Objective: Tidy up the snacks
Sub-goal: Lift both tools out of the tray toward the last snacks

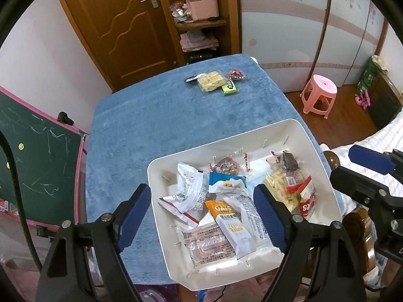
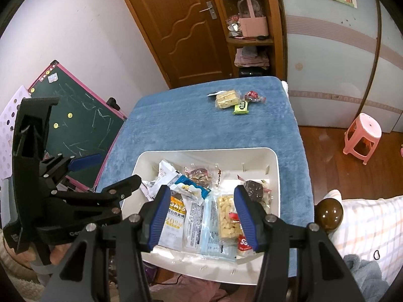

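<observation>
A white bin (image 1: 306, 138) (image 2: 274, 176) sits at the near edge of the blue-towelled table and holds several snack packets, among them an oat bar packet (image 1: 228, 220) (image 2: 176, 216) and a yellow puffed-snack bag (image 1: 279, 188) (image 2: 228, 216). Four snacks lie at the table's far side: a yellow cracker pack (image 1: 210, 81) (image 2: 226, 98), a green packet (image 1: 229, 89) (image 2: 241, 108), a red-wrapped snack (image 1: 235, 74) (image 2: 253, 97) and a small dark packet (image 1: 192, 78). My left gripper (image 1: 201, 216) is open above the bin's near left. My right gripper (image 2: 200, 217) is open above the bin, empty.
The blue towel (image 1: 163, 115) covers the table. A green chalkboard (image 1: 37, 156) leans at the left. A pink stool (image 1: 320, 93) stands on the wood floor at the right. A wooden door (image 1: 121, 25) and shelf are behind. A bed with a checked cover (image 2: 365, 221) is near right.
</observation>
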